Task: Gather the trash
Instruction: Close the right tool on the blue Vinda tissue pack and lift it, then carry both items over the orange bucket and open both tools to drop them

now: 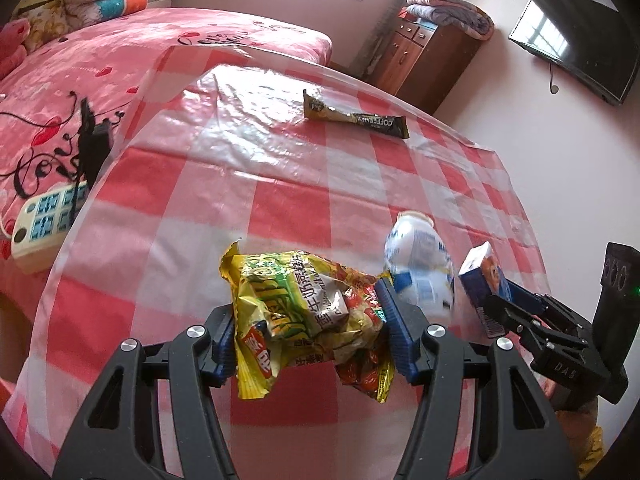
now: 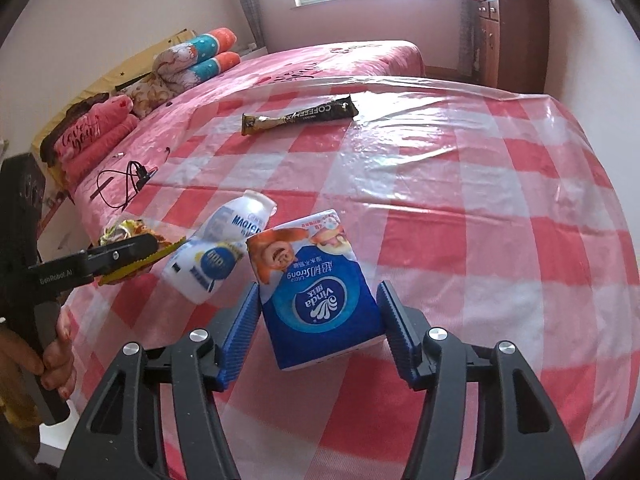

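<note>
My left gripper (image 1: 306, 308) is shut on a crumpled yellow snack wrapper (image 1: 280, 280), held just above the table (image 1: 280, 184), which has a red-and-white checked cloth. The right wrist view shows that gripper (image 2: 132, 252) at the left with the wrapper (image 2: 124, 228) in it. My right gripper (image 2: 318, 296) is shut on a blue tissue pack (image 2: 320, 300), tilted between its blue pads. The left wrist view has the pack (image 1: 486, 276) and the right gripper (image 1: 496, 308) at its right. A white plastic bottle (image 2: 220, 248) (image 1: 420, 268), blurred, lies between both grippers. A brown coffee sachet (image 1: 356, 118) (image 2: 300, 116) lies at the far side.
A bed with a pink cover (image 1: 80, 80) borders the table's left side, with a white power strip (image 1: 44, 216) and a black cable on it. A wooden cabinet (image 1: 416, 56) stands behind. A TV (image 1: 576, 40) hangs on the right wall. A hand (image 2: 56, 356) holds the left gripper's handle.
</note>
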Tool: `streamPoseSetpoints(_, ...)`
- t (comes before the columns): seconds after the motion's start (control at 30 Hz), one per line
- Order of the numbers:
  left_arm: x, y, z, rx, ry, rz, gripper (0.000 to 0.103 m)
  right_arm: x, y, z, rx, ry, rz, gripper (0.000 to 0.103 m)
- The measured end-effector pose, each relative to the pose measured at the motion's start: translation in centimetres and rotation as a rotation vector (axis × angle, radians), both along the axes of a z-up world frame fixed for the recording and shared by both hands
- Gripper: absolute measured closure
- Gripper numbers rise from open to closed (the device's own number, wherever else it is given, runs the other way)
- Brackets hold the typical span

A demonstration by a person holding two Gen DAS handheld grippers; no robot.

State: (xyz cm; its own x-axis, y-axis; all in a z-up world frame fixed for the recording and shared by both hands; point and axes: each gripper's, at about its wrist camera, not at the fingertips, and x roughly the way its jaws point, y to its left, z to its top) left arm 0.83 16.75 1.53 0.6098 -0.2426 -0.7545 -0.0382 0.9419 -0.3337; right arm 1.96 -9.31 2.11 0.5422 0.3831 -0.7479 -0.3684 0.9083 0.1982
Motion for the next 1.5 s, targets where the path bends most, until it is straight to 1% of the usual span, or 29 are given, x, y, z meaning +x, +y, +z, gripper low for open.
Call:
streamPoseSetpoints(0.2, -2.4, 0.9, 0.0, -0.014, -0.004, 0.020, 0.042, -2.0, 0.0, 0.2, 0.013, 0.001, -0.012, 0.044)
streamPoseSetpoints(0.33, -3.8, 1.5, 0.0, -0.016, -0.002, 0.024, 0.042, -3.5, 0.3, -0.1, 0.038, 0.034, 0.003, 0.044)
streamPoseSetpoints(0.47, -5.5, 1.8, 0.3, -0.012, -0.007, 0.020, 0.042, -5.6, 0.8, -0.1, 0.028, 0.056, 0.017, 0.043)
streamPoseSetpoints(0.53, -6.3, 1.8, 0.4, -0.006, -0.013, 0.016, 0.042, -6.4, 1.1, -0.1, 0.019, 0.059, 0.018, 0.041)
streamPoseSetpoints(0.6, -7.0, 1.8, 0.4, -0.004, -0.013, 0.012, 0.042, -7.0, 1.6, -0.2, 0.006, 0.053, 0.036, 0.037)
streamPoseSetpoints(0.63, -7.4, 1.8, 0.3, -0.005, -0.011, 0.010, 0.042, -7.1, 1.8, -0.2, 0.001, 0.049, 0.047, 0.031)
streamPoseSetpoints(0.67, -7.7, 1.8, 0.3, -0.004, -0.010, 0.008, 0.042, -7.2, 2.0, -0.4, -0.007, 0.049, 0.046, 0.029)
streamPoseSetpoints(0.77, -8.9, 1.9, 0.2, 0.011, -0.012, 0.007, 0.042, -7.1, 2.3, -0.9, -0.018, 0.051, 0.044, 0.027)
streamPoseSetpoints(0.87, -9.9, 2.2, 0.1, 0.006, -0.007, 0.010, 0.042, -6.9, 2.5, -1.1, -0.030, 0.033, 0.047, 0.027)
streamPoseSetpoints(0.93, -10.4, 2.5, -0.1, 0.003, -0.005, 0.013, 0.042, -6.9, 2.9, -1.2, -0.060, 0.015, 0.053, 0.027)
streamPoseSetpoints(1.0, -10.9, 2.7, -0.2, 0.000, -0.003, 0.016, 0.042, -7.2, 3.2, -1.3, -0.094, -0.006, 0.056, 0.030)
streamPoseSetpoints(1.07, -11.3, 3.0, -0.3, -0.002, -0.003, 0.019, 0.042, -7.6, 3.6, -1.3, -0.149, -0.034, 0.048, 0.043)
streamPoseSetpoints(1.3, -12.8, 4.0, -0.5, -0.012, -0.005, 0.029, 0.042, -7.9, 3.6, -1.2, -0.158, -0.049, 0.032, 0.045)
streamPoseSetpoints(1.5, -14.1, 5.4, -0.3, -0.020, -0.018, 0.051, 0.042, -8.6, 3.6, 0.1, -0.100, -0.060, 0.035, 0.046)
